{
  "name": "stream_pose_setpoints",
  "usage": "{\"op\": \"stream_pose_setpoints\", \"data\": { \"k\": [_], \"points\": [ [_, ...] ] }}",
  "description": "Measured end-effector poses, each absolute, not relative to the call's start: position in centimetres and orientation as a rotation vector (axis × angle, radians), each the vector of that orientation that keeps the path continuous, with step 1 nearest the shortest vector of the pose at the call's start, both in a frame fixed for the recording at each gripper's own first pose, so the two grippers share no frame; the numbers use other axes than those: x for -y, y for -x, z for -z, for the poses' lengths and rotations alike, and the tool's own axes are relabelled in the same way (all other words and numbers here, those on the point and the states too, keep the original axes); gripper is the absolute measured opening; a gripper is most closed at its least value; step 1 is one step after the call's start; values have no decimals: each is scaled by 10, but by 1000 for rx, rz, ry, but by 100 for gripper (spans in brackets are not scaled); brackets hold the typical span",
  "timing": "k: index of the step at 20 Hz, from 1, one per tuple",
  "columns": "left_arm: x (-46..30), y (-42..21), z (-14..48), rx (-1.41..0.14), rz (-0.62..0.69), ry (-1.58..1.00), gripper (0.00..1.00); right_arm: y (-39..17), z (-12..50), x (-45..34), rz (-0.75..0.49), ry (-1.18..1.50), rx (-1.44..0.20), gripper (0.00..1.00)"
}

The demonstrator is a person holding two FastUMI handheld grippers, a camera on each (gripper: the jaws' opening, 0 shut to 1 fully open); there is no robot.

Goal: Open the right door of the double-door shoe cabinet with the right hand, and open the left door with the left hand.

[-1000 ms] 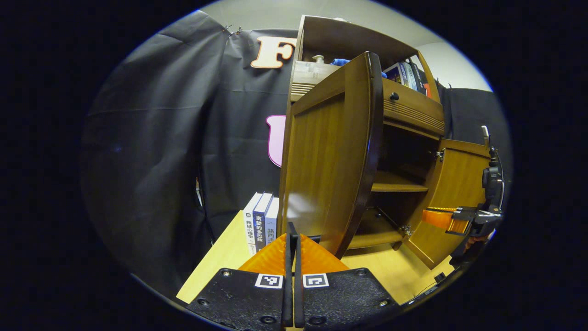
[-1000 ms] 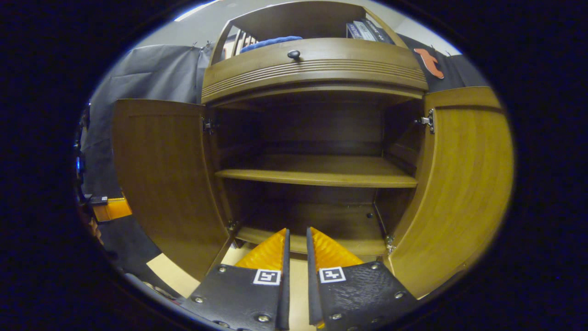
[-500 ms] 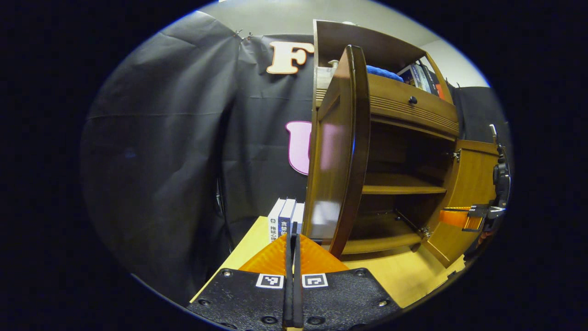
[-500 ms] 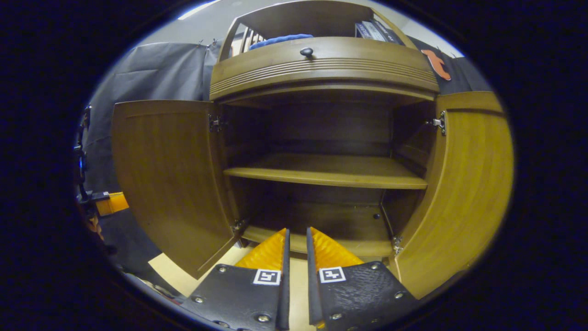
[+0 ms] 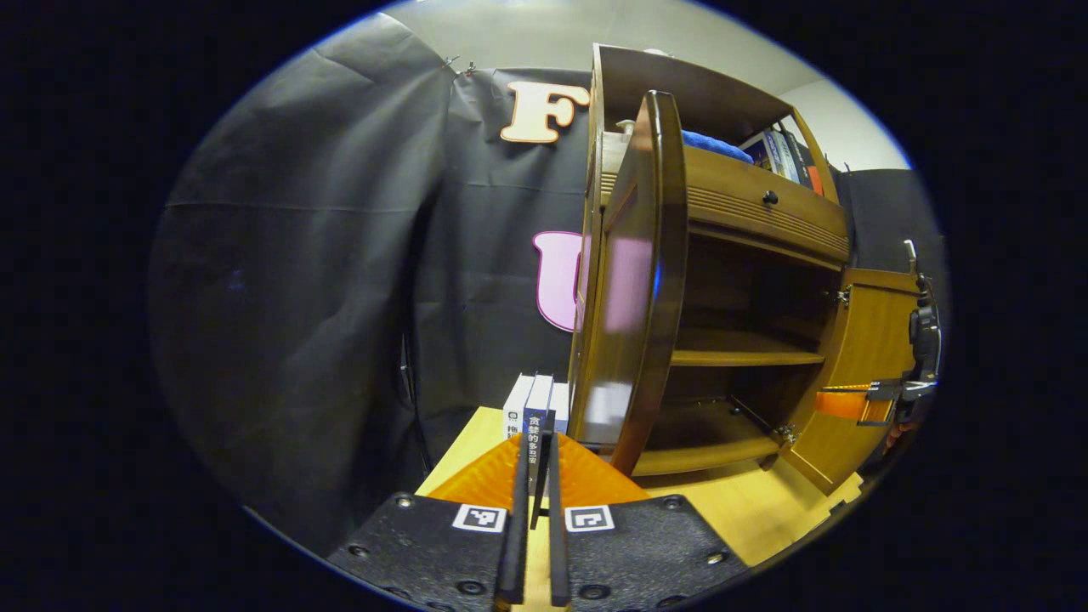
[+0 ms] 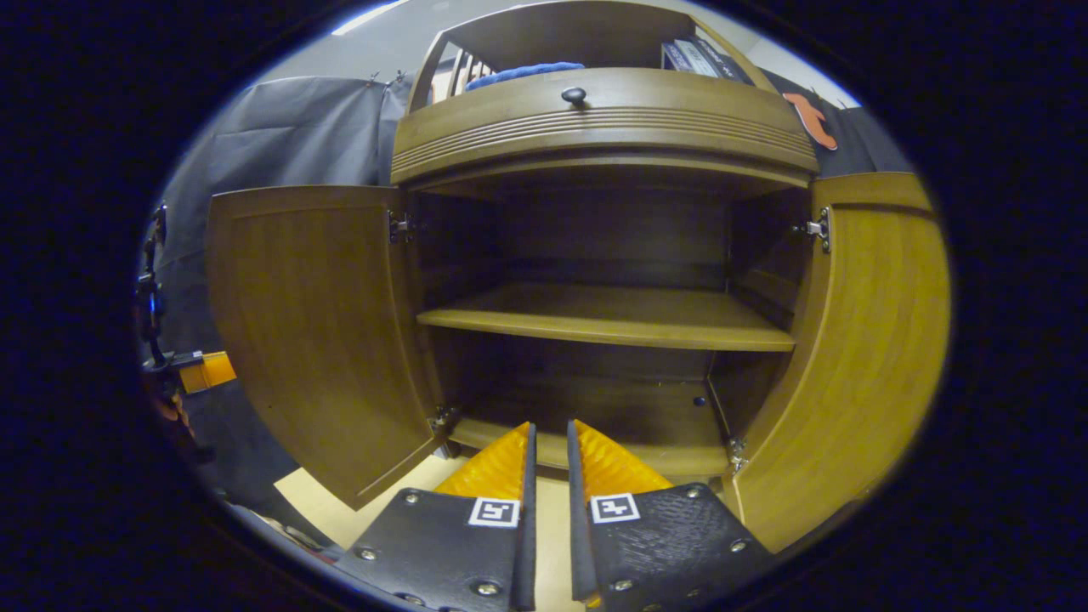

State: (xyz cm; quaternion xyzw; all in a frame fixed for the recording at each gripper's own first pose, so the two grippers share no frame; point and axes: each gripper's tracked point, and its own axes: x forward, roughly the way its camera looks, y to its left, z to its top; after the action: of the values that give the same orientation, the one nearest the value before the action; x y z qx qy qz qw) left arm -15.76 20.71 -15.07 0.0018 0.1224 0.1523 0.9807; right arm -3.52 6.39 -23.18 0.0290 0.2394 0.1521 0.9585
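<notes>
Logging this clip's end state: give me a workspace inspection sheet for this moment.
Surface: light wood table under the cabinet.
Job's things: left door and right door both swung wide open; shelf bare.
Clutter: books standing left of the cabinet; more books and a blue cloth on top.
Grippers: left tool slightly open, holding nothing; right tool slightly open, holding nothing, aimed into the cabinet.
Cables: nothing seen.
Surroundings: black cloth wall.
</notes>
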Motion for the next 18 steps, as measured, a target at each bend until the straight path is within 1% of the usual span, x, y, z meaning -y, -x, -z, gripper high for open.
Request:
{"op": "stream_pose_setpoints", "data": {
  "k": [2,3,4,5,6,7,8,9,10,11,14,15,17,18],
  "points": [
    [-212,162,147,-245,-329,-25,19,34,233,-65,-311,-62,-485,16],
    [-214,164,142,-236,-336,-24,19,33,232,-65,-313,-62,-486,16],
    [-212,167,138,-227,-337,-12,11,33,234,-67,-316,-63,-487,17],
    [-212,169,136,-227,-341,0,12,32,234,-67,-320,-63,-487,16],
    [-213,173,136,-231,-350,6,18,30,235,-69,-326,-63,-487,17],
    [-214,177,132,-230,-362,7,12,28,235,-70,-330,-63,-485,16],
    [-212,180,128,-223,-368,6,19,26,234,-71,-334,-63,-481,17],
    [-208,183,122,-218,-370,7,12,24,234,-72,-339,-65,-477,16],
    [-202,186,115,-208,-367,7,12,22,234,-74,-344,-68,-473,16],
    [-193,189,106,-196,-364,4,19,20,233,-75,-349,-71,-471,16],
    [-169,182,86,-166,-323,-4,20,16,232,-76,-365,-75,-465,16],
    [-160,180,77,-147,-312,-6,4,15,230,-75,-367,-76,-463,16],
    [-142,171,64,-116,-278,-15,4,16,225,-70,-361,-77,-452,17],
    [-133,164,61,-109,-258,-22,20,16,220,-67,-352,-77,-442,17]
  ]
}}
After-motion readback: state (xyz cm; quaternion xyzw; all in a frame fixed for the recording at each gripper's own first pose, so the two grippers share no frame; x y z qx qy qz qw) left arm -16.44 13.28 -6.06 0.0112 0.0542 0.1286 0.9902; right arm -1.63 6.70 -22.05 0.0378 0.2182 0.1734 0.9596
